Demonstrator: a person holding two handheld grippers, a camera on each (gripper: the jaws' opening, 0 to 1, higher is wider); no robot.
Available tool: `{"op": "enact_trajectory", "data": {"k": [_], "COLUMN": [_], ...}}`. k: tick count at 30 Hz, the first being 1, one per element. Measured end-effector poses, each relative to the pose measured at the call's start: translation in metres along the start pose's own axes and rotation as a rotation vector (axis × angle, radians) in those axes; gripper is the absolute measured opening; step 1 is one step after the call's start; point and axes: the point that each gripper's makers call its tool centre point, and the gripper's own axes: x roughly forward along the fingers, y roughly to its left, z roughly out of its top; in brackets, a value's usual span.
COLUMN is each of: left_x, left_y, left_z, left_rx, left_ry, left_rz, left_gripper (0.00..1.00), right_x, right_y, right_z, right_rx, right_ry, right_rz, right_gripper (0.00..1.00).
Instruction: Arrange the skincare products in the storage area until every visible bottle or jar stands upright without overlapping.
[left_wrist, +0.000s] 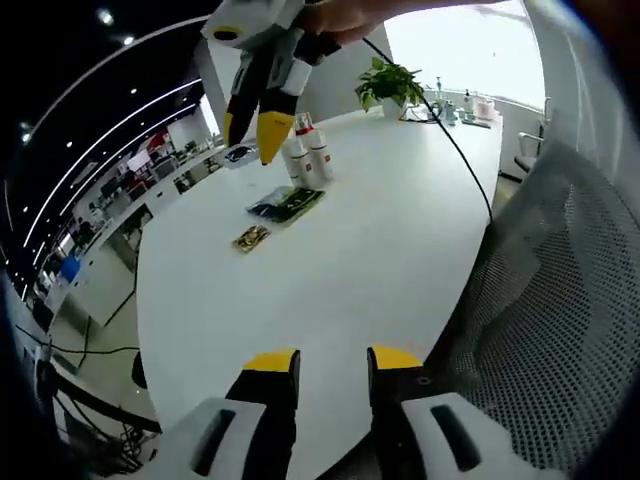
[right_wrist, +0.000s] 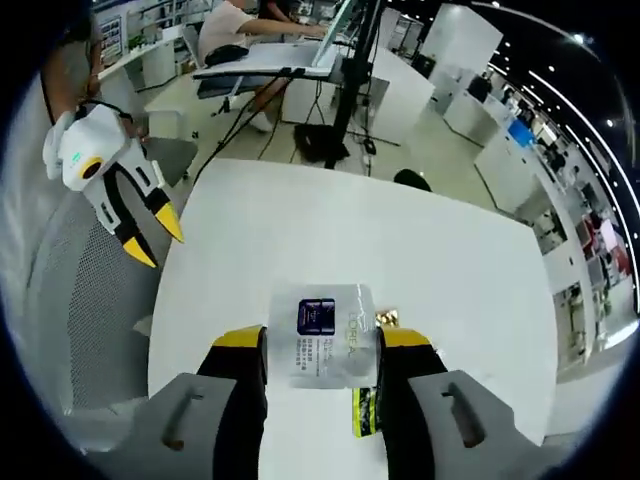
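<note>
White oval table (left_wrist: 380, 250) in an open-plan office. Two bottles (left_wrist: 308, 158) stand upper centre, flat sachets (left_wrist: 286, 204) just below. Right gripper (right_wrist: 322, 350) clamps a clear pouch (right_wrist: 326, 335); left gripper (left_wrist: 333, 362) released.

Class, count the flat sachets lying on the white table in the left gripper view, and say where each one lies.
2: a dark green sachet just in front of the white bottles, and a small gold sachet beside it, nearer the camera. Others may hide behind the right gripper.
</note>
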Motion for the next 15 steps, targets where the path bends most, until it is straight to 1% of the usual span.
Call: {"op": "enact_trajectory", "data": {"k": [6,10,11,14,15], "left_x": [0.000,-0.002,-0.002,-0.003,-0.003], "left_y": [0.000,0.004,0.005,0.013,0.015], "left_z": [-0.001,0.002,0.002,0.002,0.002], "left_rx": [-0.001,-0.009,-0.017,-0.094,-0.100], "left_ry": [0.008,-0.007,-0.011,-0.016,-0.017], "left_rz": [0.002,0.018,0.023,0.043,0.050], "left_gripper": [0.27,0.27,0.27,0.28,0.28], "right_x": [0.006,0.009,0.009,0.012,0.013], "right_y": [-0.022,-0.035,-0.037,-0.043,-0.045], "right_z": [-0.010,-0.013,-0.014,-0.018,-0.020], "right_rx": [0.004,0.018,0.017,0.013,0.013], "right_ry": [0.032,0.036,0.039,0.052,0.057], "right_rz": [0.010,0.011,0.009,0.009,0.010], "right_gripper": [0.41,0.41,0.41,0.41,0.41]}}
